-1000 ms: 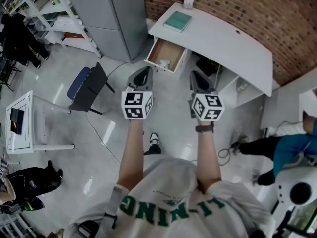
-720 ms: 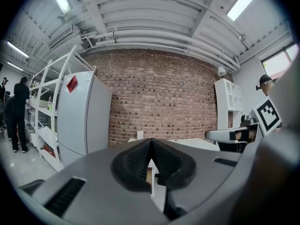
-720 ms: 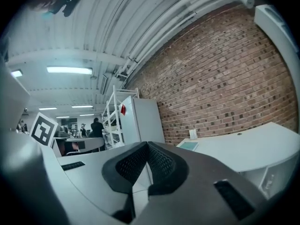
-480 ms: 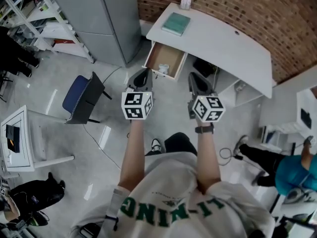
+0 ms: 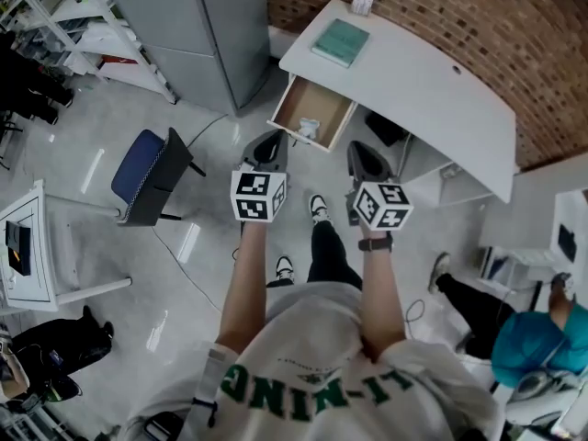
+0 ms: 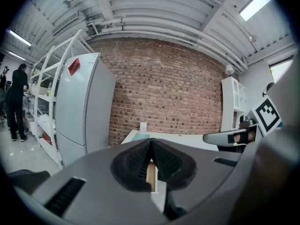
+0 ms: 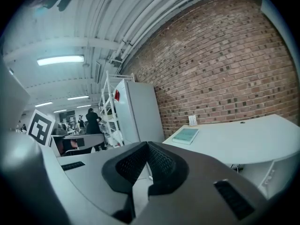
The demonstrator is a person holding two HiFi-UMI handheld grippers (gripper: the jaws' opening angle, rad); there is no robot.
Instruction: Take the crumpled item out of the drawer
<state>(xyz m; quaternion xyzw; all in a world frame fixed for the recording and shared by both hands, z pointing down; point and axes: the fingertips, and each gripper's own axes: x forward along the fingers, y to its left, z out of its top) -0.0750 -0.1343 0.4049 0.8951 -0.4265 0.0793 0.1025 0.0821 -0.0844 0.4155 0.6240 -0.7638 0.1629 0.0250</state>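
White crumpled item (image 5: 308, 129) lies in the open wooden drawer (image 5: 296, 107), near its front edge. Your left gripper (image 5: 267, 143) and right gripper (image 5: 364, 157) hover nearer you, ribbed jaws pressed together, empty.

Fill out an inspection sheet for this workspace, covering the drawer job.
Surface: white desk, mostly bare.
Job's things: drawer open under the desk; crumpled item lies inside, near its front edge.
Clutter: teal book and small white box at the desk's far end.
Grippers: left gripper and right gripper both shut, empty, held short of the drawer.
Cables: thin cable on the floor by the blue chair.
Surroundings: brick wall, grey cabinet, people at the picture's edges.
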